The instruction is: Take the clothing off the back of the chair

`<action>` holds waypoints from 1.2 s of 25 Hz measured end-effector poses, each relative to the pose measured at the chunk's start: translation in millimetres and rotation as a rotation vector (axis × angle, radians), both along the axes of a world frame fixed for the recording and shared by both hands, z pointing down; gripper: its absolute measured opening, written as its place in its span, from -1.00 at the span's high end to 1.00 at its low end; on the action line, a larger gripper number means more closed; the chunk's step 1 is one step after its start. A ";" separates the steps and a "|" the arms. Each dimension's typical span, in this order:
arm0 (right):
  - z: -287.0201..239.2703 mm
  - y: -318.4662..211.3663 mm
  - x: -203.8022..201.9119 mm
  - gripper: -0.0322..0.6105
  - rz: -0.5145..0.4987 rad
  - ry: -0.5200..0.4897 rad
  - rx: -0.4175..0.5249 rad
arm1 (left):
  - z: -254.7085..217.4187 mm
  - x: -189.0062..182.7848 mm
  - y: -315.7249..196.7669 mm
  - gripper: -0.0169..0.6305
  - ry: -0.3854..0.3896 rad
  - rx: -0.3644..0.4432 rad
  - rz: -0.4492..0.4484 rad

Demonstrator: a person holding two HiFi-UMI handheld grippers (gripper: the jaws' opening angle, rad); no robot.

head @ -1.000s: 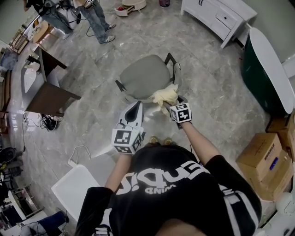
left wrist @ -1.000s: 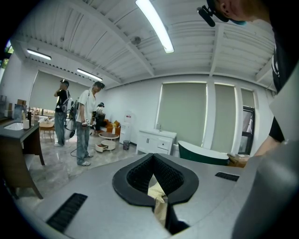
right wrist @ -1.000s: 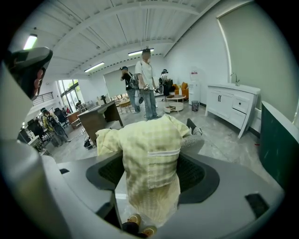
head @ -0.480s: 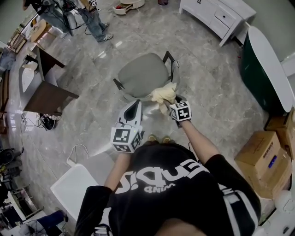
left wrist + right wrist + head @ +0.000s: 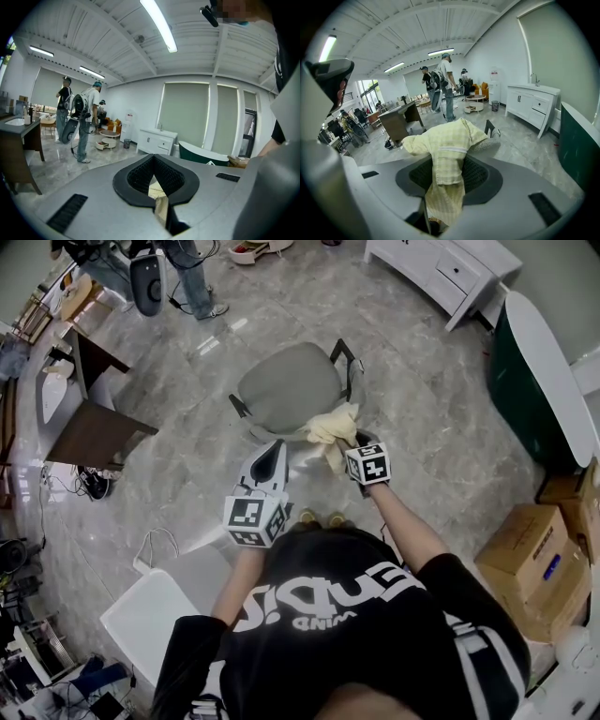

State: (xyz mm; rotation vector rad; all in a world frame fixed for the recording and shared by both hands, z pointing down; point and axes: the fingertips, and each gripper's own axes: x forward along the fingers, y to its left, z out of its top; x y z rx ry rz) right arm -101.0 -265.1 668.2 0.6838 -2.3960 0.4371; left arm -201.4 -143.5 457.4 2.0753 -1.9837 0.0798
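Observation:
A pale yellow checked garment [image 5: 333, 427] is draped over the back of a grey-seated chair [image 5: 286, 390] in the head view. My right gripper [image 5: 345, 448] reaches into it from the near side. In the right gripper view the garment [image 5: 445, 145] hangs down through the gap of the right gripper [image 5: 447, 176], whose jaws are closing around the cloth with some width still between them. My left gripper [image 5: 275, 452] points at the chair back just left of the garment, shut and holding nothing. Through the left gripper [image 5: 154, 183] a sliver of the yellow garment [image 5: 157, 191] shows beyond the slit.
A dark wooden desk [image 5: 94, 432] stands to the left and a white cabinet [image 5: 450, 277] at the far right. A dark green tub [image 5: 539, 381] and cardboard boxes [image 5: 530, 559] line the right side. A white seat [image 5: 150, 620] is near left. People [image 5: 192, 277] stand far off.
The garment's lower fold now hangs a little closer to the right gripper. Both hands have barely moved.

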 end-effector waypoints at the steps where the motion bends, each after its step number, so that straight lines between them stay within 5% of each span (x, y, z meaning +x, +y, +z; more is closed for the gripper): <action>1: -2.1 0.5 0.4 0.41 0.000 -0.002 0.003 | 0.7 0.2 0.8 0.91 0.001 0.000 -0.001; 17: -126.1 -23.2 -6.1 0.43 0.037 -0.206 0.147 | 6.4 16.7 6.7 0.91 0.021 0.006 0.010; 30: -288.1 -40.5 -9.9 0.43 0.029 -0.373 0.382 | 0.9 24.2 10.2 0.91 0.026 0.032 0.027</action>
